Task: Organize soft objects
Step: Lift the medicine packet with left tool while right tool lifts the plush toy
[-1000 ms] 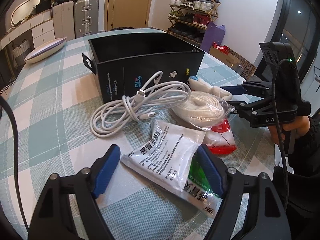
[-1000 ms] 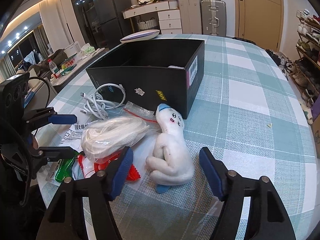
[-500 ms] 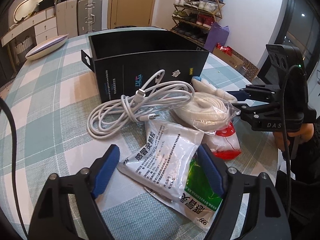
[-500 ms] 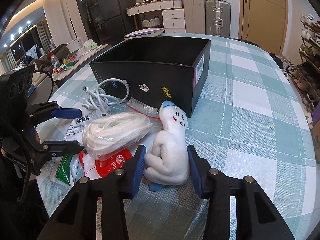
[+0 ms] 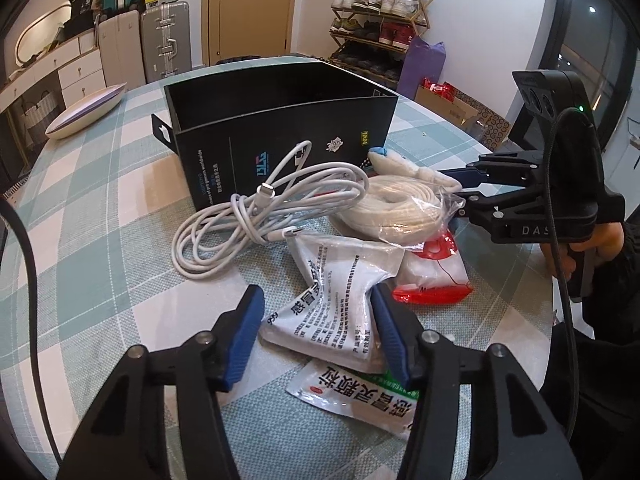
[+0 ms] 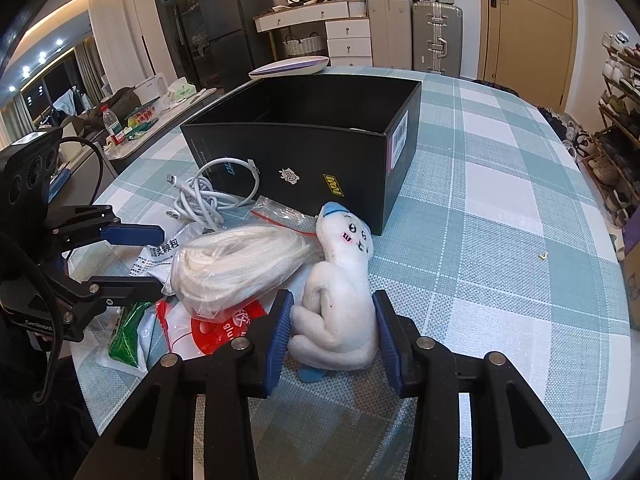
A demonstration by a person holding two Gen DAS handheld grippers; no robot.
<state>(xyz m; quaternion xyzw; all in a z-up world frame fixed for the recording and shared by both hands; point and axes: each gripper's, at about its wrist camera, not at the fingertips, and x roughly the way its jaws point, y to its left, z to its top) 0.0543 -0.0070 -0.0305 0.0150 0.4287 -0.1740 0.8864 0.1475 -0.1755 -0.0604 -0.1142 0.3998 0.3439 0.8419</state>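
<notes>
A white plush toy point(image 6: 340, 300) with a blue tip lies on the checked tablecloth before an open black box point(image 6: 320, 140). My right gripper point(image 6: 331, 328) is shut on the plush's body, both blue pads touching it. It also shows in the left wrist view point(image 5: 460, 184). My left gripper point(image 5: 320, 332) has closed on a white medicine sachet point(image 5: 340, 296), which bulges and crumples between the pads. A second sachet with green print point(image 5: 360, 396) lies beneath it.
A bagged coil of white rope point(image 5: 396, 208) and a red-and-white packet point(image 5: 436, 272) lie between the grippers. A white charging cable point(image 5: 264, 216) sprawls before the box. A white oval dish point(image 5: 86, 110) sits far left. The table edge is near right.
My right gripper closed from wide open onto the plush toy. My left gripper moved forward and narrowed onto the white sachet, which is now crumpled.
</notes>
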